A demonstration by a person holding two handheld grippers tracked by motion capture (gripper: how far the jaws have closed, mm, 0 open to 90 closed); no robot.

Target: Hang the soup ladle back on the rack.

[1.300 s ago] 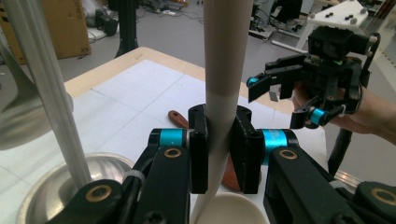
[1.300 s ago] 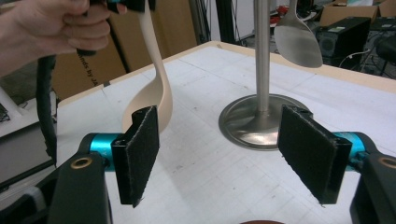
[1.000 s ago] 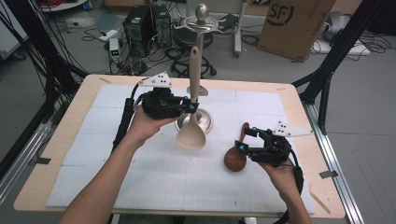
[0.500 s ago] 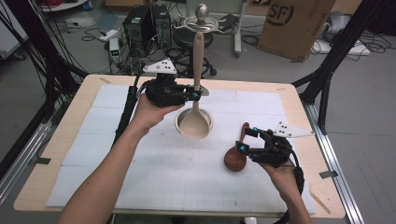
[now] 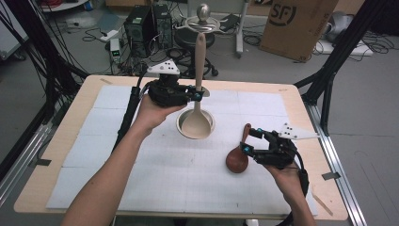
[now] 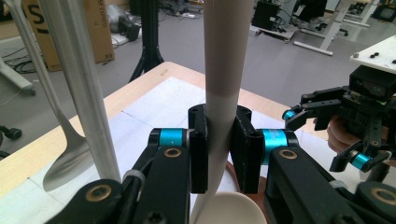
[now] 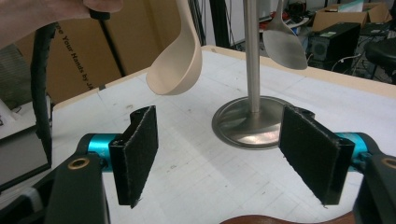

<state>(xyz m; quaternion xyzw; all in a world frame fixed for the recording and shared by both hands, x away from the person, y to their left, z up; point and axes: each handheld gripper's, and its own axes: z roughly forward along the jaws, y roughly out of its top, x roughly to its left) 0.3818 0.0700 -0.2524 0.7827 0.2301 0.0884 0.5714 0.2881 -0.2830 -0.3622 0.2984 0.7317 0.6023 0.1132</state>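
The left claw pinches the handle of the beige ladle, its 2 pads pressed flat on either side of the stem, as the left gripper view shows close up. The ladle stands nearly upright: its handle rises straight above the claw and its bowl hangs just below it, over the round metal base of the utensil stand. In the right gripper view the ladle bowl floats clear of the bench, tilted, to the left of the stand's pole, with a steel spoon hanging on the pole's other side. The left gripper view shows that pole and the steel spoon just to the left of the claw.

The right claw is spread, its 2 black pads standing wide apart in its own view with nothing pressed between them. The dark wooden spoon lies on the white mat at this claw's tips, bowl toward the person and handle pointing away; whether a pad touches it cannot be told. A sliver of its brown bowl shows at the bottom edge of the right gripper view. The 2 claws are well apart, the ladle up near the stand and the wooden spoon lower right on the bench.
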